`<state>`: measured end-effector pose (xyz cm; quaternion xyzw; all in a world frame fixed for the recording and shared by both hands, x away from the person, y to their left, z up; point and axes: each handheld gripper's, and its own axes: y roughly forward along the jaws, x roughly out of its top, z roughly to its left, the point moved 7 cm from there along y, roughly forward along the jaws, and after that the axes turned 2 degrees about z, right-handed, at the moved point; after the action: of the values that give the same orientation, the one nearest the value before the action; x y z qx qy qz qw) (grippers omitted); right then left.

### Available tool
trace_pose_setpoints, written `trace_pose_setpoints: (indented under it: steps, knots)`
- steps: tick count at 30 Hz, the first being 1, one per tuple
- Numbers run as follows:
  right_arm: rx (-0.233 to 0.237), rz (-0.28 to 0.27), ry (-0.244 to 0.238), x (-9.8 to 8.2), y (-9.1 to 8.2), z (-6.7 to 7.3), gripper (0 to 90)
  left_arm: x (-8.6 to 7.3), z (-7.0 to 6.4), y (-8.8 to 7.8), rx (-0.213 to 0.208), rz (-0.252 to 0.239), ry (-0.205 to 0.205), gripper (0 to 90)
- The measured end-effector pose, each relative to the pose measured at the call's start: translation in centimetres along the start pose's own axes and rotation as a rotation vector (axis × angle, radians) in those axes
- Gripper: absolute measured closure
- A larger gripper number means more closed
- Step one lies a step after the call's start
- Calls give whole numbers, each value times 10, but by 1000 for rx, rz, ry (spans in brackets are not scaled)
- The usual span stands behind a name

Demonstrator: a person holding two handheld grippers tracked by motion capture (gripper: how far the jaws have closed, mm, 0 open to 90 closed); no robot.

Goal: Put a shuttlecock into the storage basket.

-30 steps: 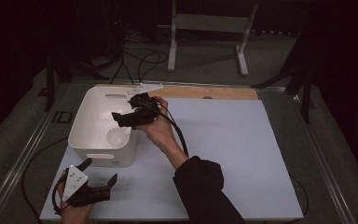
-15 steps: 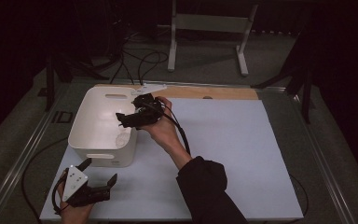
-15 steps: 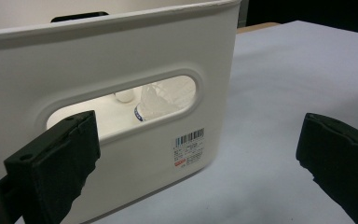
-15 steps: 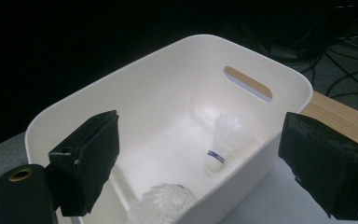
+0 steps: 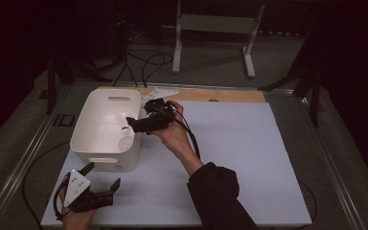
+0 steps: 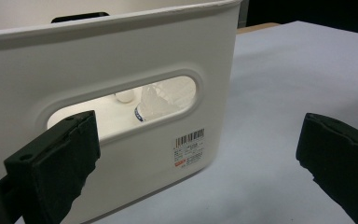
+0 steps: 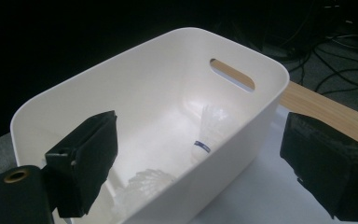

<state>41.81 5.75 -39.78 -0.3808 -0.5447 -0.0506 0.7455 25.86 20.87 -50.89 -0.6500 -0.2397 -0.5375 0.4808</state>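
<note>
Hovering right tongs (image 5: 133, 125) wide apart, empty, over white plastic bin (image 5: 92, 125) holding feathered shuttlecocks (image 7: 208, 126); left tongs (image 5: 104, 178) likewise; rim knock risks tipping.

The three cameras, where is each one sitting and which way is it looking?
High view: sits above the person's side, looking forward and down on the white rectangular plastic bin; both hands, a dark sleeve, the left gripper and right gripper show.
Left gripper view: rides low near the table, facing the bin's handle slot; its two black jaws stand wide apart.
Right gripper view: hangs beside the bin's rim, looking down inside; its jaws stand apart.
Shared: both gripper views see the white feathered shuttlecock with a blue band.
</note>
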Motion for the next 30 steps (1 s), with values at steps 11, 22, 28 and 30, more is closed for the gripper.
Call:
trace_pose_setpoints:
  steps: [11,22,28,30]
  knots:
    - [-23,-4,-5,-9,-9,-8,102,0,-1,0,-2,1,1,3]
    - [-50,-12,4,-19,-19,-17,100,0,-1,0,-2,2,0,3]
    - [-68,-12,12,-26,-24,-23,96,0,-1,1,-3,1,-1,3]
    - [-71,-15,8,-28,-27,-26,96,0,-1,1,-3,1,-2,3]
